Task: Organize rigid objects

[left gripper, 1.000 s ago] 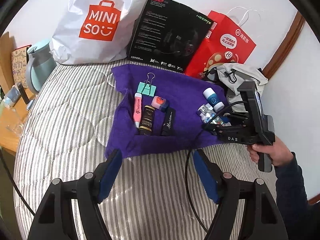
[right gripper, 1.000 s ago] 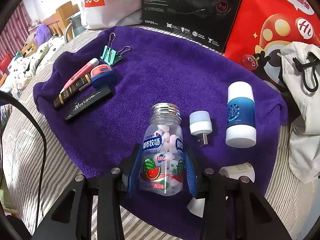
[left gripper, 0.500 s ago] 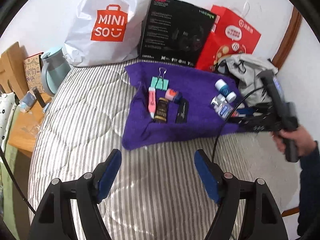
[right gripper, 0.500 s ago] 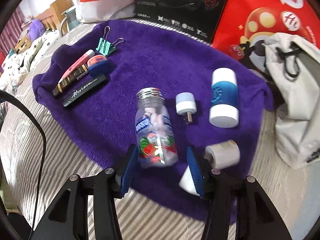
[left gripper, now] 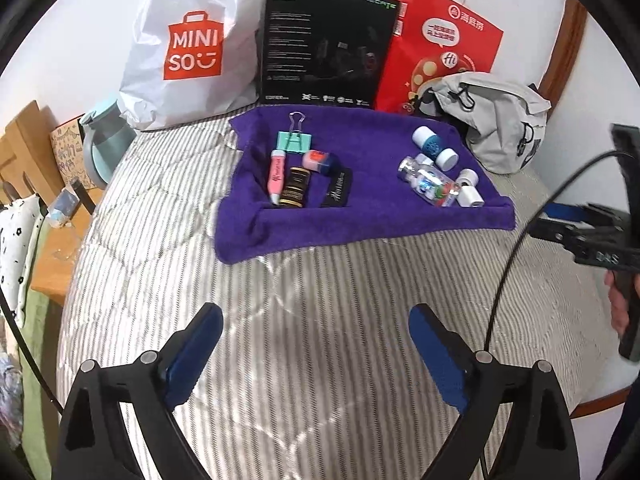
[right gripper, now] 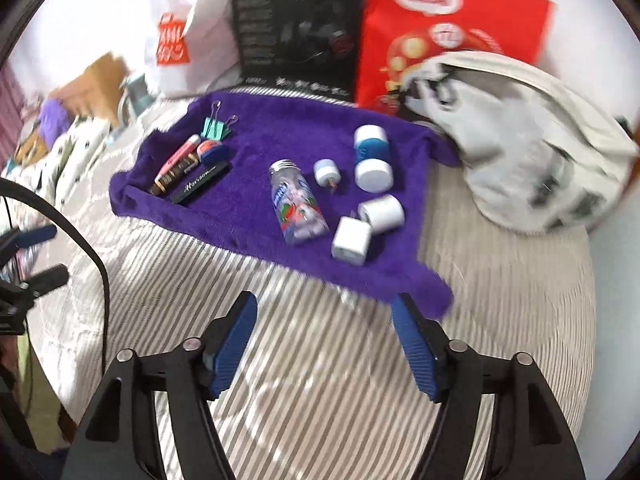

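Note:
A purple towel [left gripper: 372, 208] [right gripper: 248, 200] lies on the striped mattress. On its left side lie a teal binder clip [left gripper: 294, 140], a pink tube [left gripper: 277, 174], a dark cylinder [left gripper: 295, 188], a small pink-and-blue item [left gripper: 320, 160] and a black case [left gripper: 339, 190]. On its right side lie a clear candy bottle [right gripper: 298, 206] [left gripper: 428, 184], a blue-and-white bottle [right gripper: 372, 158], a small white plug [right gripper: 327, 172], a white roll [right gripper: 382, 212] and a white cube [right gripper: 352, 238]. My left gripper [left gripper: 316, 344] and right gripper [right gripper: 326, 340] both stand open over the bare mattress, short of the towel, holding nothing.
Against the wall stand a white MINISO bag [left gripper: 188, 40], a black box [left gripper: 328, 44] and a red paper bag [left gripper: 440, 44]. A grey fabric bag [left gripper: 496, 120] sits right of the towel. A teal kettle [left gripper: 104, 148] and wooden bedside table [left gripper: 52, 256] are left.
My right gripper opened, let go of the candy bottle, which now lies on the towel, and pulled back. My left gripper also drew back from the towel.

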Tool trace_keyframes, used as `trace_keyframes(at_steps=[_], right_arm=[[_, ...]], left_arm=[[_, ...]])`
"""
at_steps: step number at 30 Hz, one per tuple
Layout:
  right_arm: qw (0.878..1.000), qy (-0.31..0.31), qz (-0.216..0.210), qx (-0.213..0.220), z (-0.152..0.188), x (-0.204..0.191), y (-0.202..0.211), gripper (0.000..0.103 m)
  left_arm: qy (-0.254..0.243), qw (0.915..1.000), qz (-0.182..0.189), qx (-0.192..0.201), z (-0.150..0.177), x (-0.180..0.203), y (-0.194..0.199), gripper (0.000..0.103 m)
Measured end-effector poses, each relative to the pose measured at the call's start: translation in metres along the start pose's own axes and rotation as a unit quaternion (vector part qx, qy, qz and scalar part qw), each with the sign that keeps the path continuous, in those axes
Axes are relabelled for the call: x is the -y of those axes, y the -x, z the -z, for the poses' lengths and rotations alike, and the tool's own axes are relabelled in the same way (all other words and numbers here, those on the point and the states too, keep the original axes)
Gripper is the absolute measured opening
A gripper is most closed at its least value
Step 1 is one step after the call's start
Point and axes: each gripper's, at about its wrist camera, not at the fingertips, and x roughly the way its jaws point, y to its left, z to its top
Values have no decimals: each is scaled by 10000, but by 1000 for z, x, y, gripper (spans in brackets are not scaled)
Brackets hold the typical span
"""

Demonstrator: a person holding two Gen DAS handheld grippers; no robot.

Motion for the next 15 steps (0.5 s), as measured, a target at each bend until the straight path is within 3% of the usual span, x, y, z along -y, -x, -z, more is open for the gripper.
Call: trace_keyframes(at_steps=[5, 7, 11, 15], right_arm=[[9981, -450, 293, 286, 29, 4, 37, 83], [9969, -632, 208, 431, 36, 5, 46, 102], [9918, -1094, 177, 633, 49, 11, 58, 103], [9910, -1218, 245, 507, 60, 13, 57, 103]], left_arm=[[-18, 9994, -352, 30, 0, 17, 5, 96], [-44, 9989, -461, 55, -2, 25, 8, 96], [-60, 9987, -500, 77, -4, 38, 13, 96], [-124, 9984, -552, 71, -7, 53, 17, 96]])
